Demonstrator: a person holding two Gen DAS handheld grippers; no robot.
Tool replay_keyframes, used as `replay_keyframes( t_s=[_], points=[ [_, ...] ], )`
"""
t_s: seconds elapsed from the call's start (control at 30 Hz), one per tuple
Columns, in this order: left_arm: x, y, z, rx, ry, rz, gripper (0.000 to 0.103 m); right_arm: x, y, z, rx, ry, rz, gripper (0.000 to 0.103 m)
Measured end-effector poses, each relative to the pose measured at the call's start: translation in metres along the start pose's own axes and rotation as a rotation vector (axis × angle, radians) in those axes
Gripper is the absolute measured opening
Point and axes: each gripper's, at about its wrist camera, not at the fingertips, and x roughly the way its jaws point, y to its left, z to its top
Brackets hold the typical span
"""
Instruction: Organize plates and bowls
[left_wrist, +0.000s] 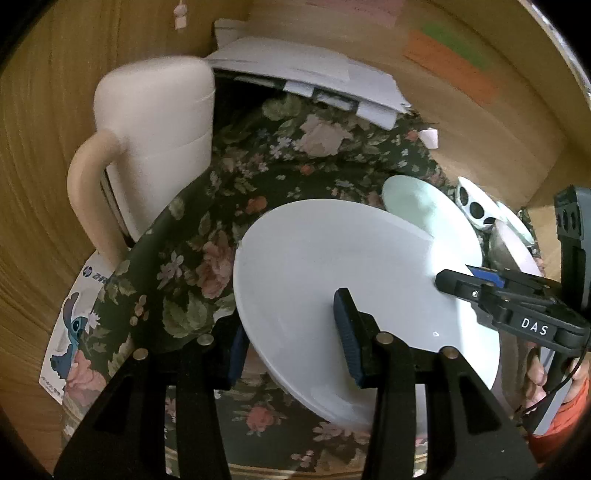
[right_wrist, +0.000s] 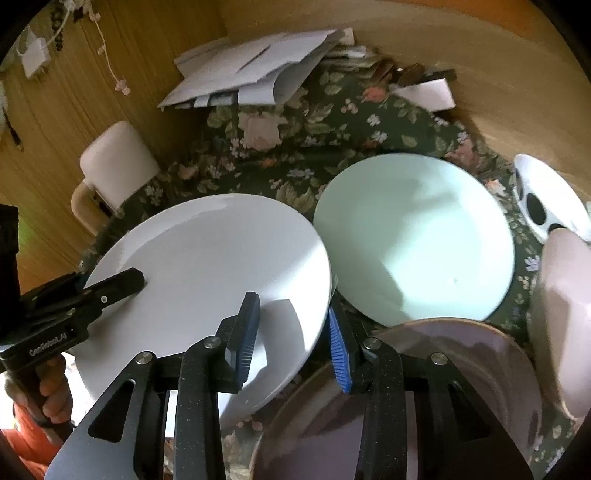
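A large white plate (left_wrist: 351, 280) (right_wrist: 207, 273) is tilted above the floral tablecloth (left_wrist: 207, 221). My left gripper (left_wrist: 291, 336) straddles its near rim, one finger on top and one below. My right gripper (right_wrist: 291, 339) straddles the plate's opposite rim; it also shows in the left wrist view (left_wrist: 476, 277). A pale green plate (right_wrist: 413, 236) (left_wrist: 410, 199) lies flat beside it. A pinkish-brown plate (right_wrist: 436, 376) lies below my right gripper. A white bowl with black spots (right_wrist: 546, 199) (left_wrist: 472, 206) sits at the far right.
A cream jug with a handle (left_wrist: 155, 147) (right_wrist: 110, 166) stands at the left. A stack of white papers (left_wrist: 314, 74) (right_wrist: 251, 70) lies at the back. A pale pink vessel (right_wrist: 565, 314) stands at the right edge. Wooden walls surround the table.
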Motion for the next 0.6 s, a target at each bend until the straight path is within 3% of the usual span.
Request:
replay_keyframes(
  t_s=[0.6],
  points=[
    [-0.026, -0.061, -0.004, 0.119, -0.065, -0.065, 0.044, -0.069, -0.03, -0.029, 0.077, -0.117, -0.061, 0.033]
  ],
)
